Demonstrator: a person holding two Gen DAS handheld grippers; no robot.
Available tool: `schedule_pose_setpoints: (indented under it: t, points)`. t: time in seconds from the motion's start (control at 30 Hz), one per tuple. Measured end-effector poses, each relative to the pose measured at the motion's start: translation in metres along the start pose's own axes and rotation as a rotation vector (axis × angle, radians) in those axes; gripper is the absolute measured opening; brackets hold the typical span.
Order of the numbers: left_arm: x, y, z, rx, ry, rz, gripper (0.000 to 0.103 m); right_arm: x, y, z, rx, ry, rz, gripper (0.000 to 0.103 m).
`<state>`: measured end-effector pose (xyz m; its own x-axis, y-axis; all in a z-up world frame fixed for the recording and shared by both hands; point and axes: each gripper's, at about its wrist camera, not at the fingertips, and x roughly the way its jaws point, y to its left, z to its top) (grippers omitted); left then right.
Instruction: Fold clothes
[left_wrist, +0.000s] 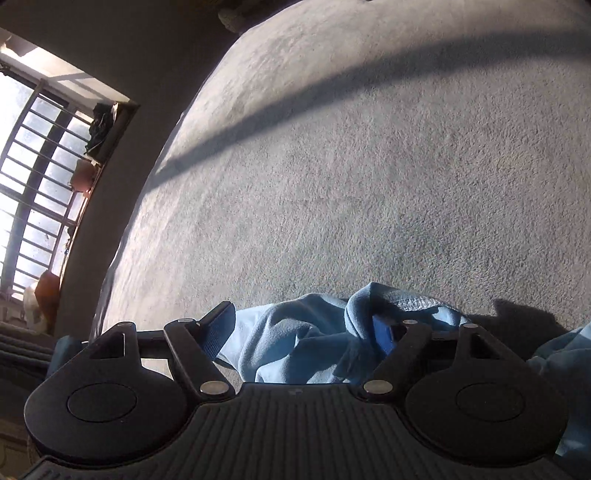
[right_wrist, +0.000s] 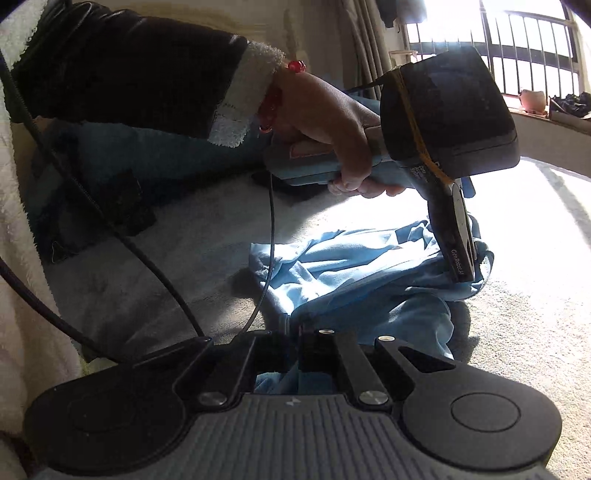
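1. Light blue garment (right_wrist: 354, 273): crumpled in a loose heap on a grey fleece blanket (left_wrist: 351, 166), apparently spread over a bed; unfolded, no flat panel visible.
2. Left tool (left_wrist: 303, 325): fingers spread wide, blue pads facing inward, with bunched cloth lying between them. Right-hand pad half buried in a fold. Not pinching; probably positioned to close on an edge.
3. Same left tool seen from the right wrist view (right_wrist: 461, 266): tip pressed down into the far side of the heap, held steeply nose-down. Likely angled so to reach a hem against the blanket.
4. Left hand (right_wrist: 332, 122): wrapped around the blue handle, red bead bracelet (right_wrist: 271, 99) at the wrist, dark sleeve with white fleecy cuff behind.
5. Right tool (right_wrist: 293, 343): fingers drawn nearly together with a thin strip of blue fabric running through the narrow gap. Appears clamped on the near edge of the garment, presumably to anchor that side while the other end is taken.
6. Black cables (right_wrist: 155, 258): trailing across the blanket to the right tool, one thin lead draped over the cloth; possible snag on lifting.
7. Barred window (left_wrist: 33, 177): source of hard sunlight and strong shadow across the blanket; pot on the sill.
8. Stage judged: early, spreading still to come.
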<state>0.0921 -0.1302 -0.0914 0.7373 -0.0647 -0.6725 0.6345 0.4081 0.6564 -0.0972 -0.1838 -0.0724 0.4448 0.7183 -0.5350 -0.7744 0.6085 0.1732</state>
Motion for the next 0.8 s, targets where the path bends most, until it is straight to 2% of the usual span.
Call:
schedule_pose_setpoints:
  t: [0.1,0.2,0.33,0.47,0.6,0.67,0.8]
  points:
    - [-0.002,0.016,-0.002,-0.121,-0.036,0.108,0.074,-0.001,0.003,0.001,-0.015,-0.005,-0.010,0.004]
    - [-0.011,0.045,-0.009,-0.300,-0.072,0.210,0.073,-0.008,-0.002,0.002,0.002,-0.017,-0.045,0.004]
    - [-0.044,0.101,-0.033,-0.590,-0.143,0.349,0.073,-0.022,-0.017,0.006,0.025,-0.046,-0.149,0.004]
    - [-0.086,0.136,-0.054,-0.758,-0.227,0.480,0.073,-0.036,-0.032,0.019,0.016,-0.076,-0.249,0.000]
    - [-0.133,0.163,-0.068,-0.850,-0.329,0.596,0.070,-0.036,-0.036,0.039,-0.046,-0.090,-0.335,0.000]
    - [-0.152,0.168,-0.068,-0.838,-0.373,0.631,0.070,-0.033,-0.038,0.049,-0.037,-0.108,-0.338,0.000]
    - [-0.177,0.174,-0.065,-0.824,-0.415,0.636,0.070,-0.027,-0.039,0.068,0.045,-0.163,-0.229,0.002]
